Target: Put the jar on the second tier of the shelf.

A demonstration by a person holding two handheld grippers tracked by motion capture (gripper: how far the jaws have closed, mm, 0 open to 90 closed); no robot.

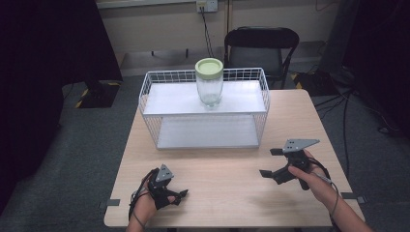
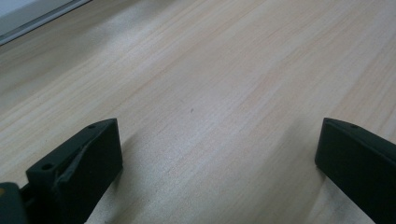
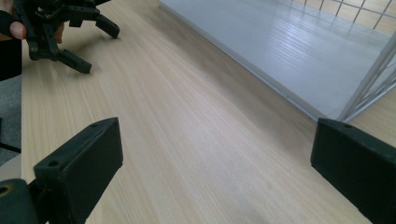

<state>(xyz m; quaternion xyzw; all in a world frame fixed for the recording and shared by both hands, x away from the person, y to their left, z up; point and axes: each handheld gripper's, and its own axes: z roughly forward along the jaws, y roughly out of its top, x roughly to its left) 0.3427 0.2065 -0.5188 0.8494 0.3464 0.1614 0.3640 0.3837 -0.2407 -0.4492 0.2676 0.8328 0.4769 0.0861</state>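
Observation:
A clear glass jar [image 1: 209,86] with a pale green lid stands upright on the top shelf of a white wire rack [image 1: 151,107] at the back of the wooden table [image 1: 222,193]. My left gripper [image 1: 181,197] rests low near the front left edge, open, with bare wood between its jaws [image 2: 217,154]. Farther right, my right gripper [image 1: 270,162] hovers in front of the rack, open and holding nothing [image 3: 215,158]. The right gripper view looks along the table past the rack's lower board [image 3: 289,51] to the left gripper [image 3: 98,49].
A black folding chair [image 1: 261,48] stands behind the table. Dark curtains [image 1: 48,48] hang at the left and right. Cables [image 1: 345,116] run over the grey floor at the right. Bare wood lies between the two grippers and in front of the rack.

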